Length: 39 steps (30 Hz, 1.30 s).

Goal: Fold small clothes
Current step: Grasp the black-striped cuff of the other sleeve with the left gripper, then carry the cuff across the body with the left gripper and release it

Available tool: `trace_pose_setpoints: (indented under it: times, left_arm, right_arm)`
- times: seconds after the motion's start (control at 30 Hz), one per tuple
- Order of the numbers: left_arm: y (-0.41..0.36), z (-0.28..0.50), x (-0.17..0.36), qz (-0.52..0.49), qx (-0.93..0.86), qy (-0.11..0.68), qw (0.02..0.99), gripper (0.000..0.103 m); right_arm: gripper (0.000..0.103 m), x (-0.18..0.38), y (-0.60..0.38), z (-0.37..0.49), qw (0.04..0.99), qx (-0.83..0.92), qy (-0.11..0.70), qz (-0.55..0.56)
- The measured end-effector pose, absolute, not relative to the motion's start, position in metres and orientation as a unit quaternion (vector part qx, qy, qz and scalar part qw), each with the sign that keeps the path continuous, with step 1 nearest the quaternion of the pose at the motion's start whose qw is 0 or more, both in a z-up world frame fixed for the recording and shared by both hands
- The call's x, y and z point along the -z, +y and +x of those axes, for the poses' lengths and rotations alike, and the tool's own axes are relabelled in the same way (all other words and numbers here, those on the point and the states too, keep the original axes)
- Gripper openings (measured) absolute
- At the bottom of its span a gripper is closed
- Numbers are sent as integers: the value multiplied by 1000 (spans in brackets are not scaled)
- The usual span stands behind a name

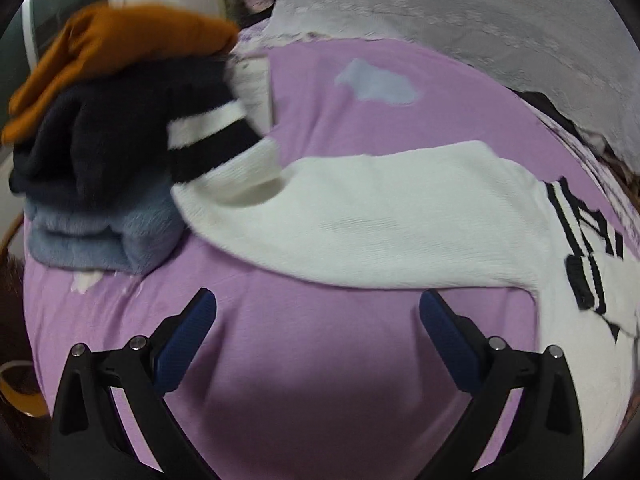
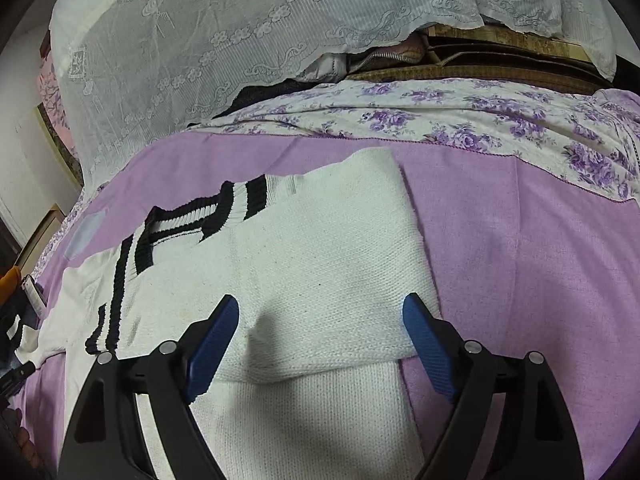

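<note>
Your white sweater [image 2: 320, 264] with black stripes lies partly folded on the purple bedsheet [image 2: 520, 264]. Your right gripper [image 2: 320, 320] hangs over it, fingers wide and empty; your left gripper [image 1: 318, 312], also wide and empty, hovers over bare sheet. A stack of folded clothes [image 1: 100, 152] sits at the sheet's left, with lace cloth [image 2: 240, 40] and a flowered sheet [image 2: 480, 120] behind.

The white sweater [image 2: 320, 264] is coarse ribbed knit, matt. The purple sheet [image 2: 520, 248] beneath is smooth woven cloth. At far left, the blue-grey garment [image 1: 100, 236] looks fuzzy. The lace cover [image 2: 240, 40] behind is thin, patterned.
</note>
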<state>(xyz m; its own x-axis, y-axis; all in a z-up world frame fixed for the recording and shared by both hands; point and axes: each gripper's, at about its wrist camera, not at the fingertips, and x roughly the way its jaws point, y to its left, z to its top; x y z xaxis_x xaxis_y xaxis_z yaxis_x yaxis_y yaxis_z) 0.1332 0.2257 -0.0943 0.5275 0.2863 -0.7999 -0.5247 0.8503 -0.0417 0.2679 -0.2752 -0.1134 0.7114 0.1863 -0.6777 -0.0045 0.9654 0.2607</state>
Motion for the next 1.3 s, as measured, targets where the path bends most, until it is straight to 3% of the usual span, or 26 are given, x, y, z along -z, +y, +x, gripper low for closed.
trace_pose_setpoints:
  times: [0.17,0.53,0.6,0.63,0.67,0.7,0.87,0.97,1.3]
  left_arm:
    - [284,136,112,-285,-220,430,828,99]
    - [321,149,107,-329,-221,395,829,97]
    - [321,150,105,-334,-215,386,833,78]
    - [321,150,105,-334,-211,386,834,59]
    - [321,149,106,-335,-206,387,834,48]
    - [322,150,107,-337,-205,387,833,46]
    - [322,145,103,-338,-204,379,837,12]
    - [314,145,92,-302,-209,375,851,6]
    - [269,166,38,-194,-220,354,888,5]
  right_arm:
    - [84,111,-277,264,921,-51,366,125]
    - [84,112,-277,265,919,-51,370,125]
    - [85,112,-277,265,919,-51,370,125]
    - [85,112,-277,265,919,-51,370,125]
    - [85,112,-277,265,919,-51,370,125]
    - [85,112,-277,265,919,-51,370,125]
    - [85,112,-277,265,919,-51,370,125]
    - [85,112,-277,265,919,-51,370,125]
    - [85,112,-277,266,919,-51,370,126]
